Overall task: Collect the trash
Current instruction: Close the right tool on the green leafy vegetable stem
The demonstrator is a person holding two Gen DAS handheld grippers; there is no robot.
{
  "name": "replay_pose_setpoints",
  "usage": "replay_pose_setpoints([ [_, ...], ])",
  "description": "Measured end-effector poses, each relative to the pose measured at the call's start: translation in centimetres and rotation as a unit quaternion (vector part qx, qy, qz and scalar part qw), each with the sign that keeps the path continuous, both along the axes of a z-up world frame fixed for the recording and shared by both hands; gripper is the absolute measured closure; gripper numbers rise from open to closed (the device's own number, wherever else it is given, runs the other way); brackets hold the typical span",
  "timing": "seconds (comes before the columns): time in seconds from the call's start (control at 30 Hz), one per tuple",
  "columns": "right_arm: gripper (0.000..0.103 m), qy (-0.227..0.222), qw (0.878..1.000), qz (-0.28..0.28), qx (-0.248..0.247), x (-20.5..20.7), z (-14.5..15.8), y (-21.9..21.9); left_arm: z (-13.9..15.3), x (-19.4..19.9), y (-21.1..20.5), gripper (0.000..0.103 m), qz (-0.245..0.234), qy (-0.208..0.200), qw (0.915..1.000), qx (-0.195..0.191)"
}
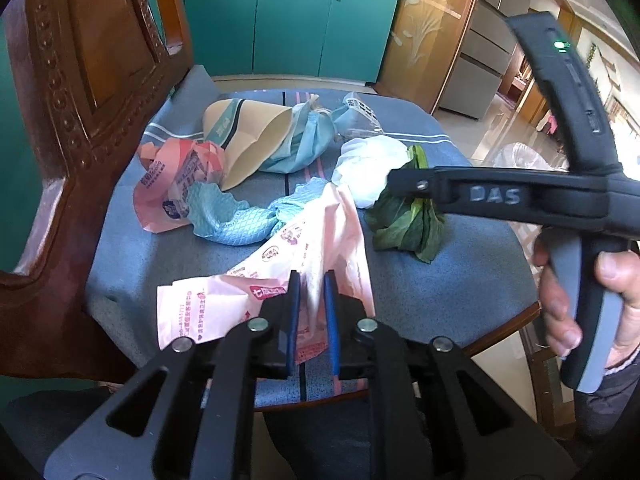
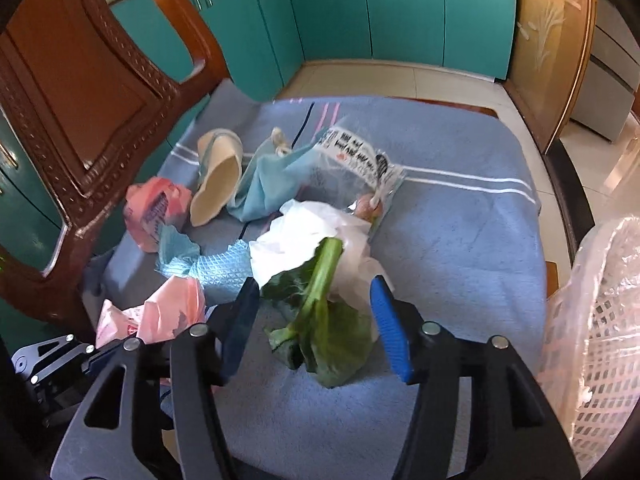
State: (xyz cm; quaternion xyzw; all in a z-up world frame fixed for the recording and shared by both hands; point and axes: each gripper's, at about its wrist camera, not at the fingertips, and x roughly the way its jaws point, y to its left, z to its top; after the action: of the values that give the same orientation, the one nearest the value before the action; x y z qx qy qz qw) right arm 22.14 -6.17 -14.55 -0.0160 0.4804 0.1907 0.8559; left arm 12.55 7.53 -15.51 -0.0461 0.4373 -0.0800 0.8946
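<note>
Trash lies on a chair's blue cushion (image 1: pixel 460 280). My left gripper (image 1: pixel 312 284) is shut on a pink plastic wrapper (image 1: pixel 320 240), also seen at the lower left of the right wrist view (image 2: pixel 160 312). My right gripper (image 2: pixel 316 312) is open, its fingers on either side of a green vegetable leaf (image 2: pixel 324 320) that lies on the cushion (image 2: pixel 460 260); the leaf also shows in the left wrist view (image 1: pixel 408 228). A white plastic bag (image 2: pixel 296 240), a blue cloth (image 1: pixel 232 220), a paper cup (image 1: pixel 248 140), a blue mask (image 1: pixel 304 140), a crumpled pink wrapper (image 1: pixel 180 176) and a clear printed wrapper (image 2: pixel 360 160) lie beyond.
The carved wooden chair back (image 1: pixel 80 80) rises on the left. A white lined basket (image 2: pixel 600 320) stands at the right of the chair. Teal cabinets (image 2: pixel 400 12) and a tiled floor (image 2: pixel 380 76) lie beyond.
</note>
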Motion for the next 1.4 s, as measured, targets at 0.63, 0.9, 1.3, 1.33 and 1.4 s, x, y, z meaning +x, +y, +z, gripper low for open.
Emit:
replay_pose_setpoints([
  [0.63,0.086,-0.039,0.998,-0.021,-0.037,-1.1,2.3,-0.7,-0.8,-0.4,0.5,0.070,-0.008,-0.002,0.9998,-0.020],
  [0.9,0.086,-0.029,0.998,-0.039,-0.043,-0.6,1.5,-2.2,-0.9,-0.3,0.3,0.064,-0.007,-0.001,0.9999,-0.016],
  [1.3,0.072,-0.022,0.999,-0.019,-0.044,-0.9,0.5,-1.8,-1.1,0.0,-0.4,0.056,-0.003,0.003,1.0000,-0.004],
  [1.33,0.073,-0.023,0.999,-0.016,-0.043,-1.0,0.5,-1.8,-1.1,0.0,-0.5,0.056,-0.003,0.004,1.0000,-0.001],
  [1.4,0.084,-0.027,0.999,-0.010,-0.040,-1.2,0.6,-1.7,-1.0,0.1,-0.6,0.053,-0.002,0.004,1.0000,-0.001],
])
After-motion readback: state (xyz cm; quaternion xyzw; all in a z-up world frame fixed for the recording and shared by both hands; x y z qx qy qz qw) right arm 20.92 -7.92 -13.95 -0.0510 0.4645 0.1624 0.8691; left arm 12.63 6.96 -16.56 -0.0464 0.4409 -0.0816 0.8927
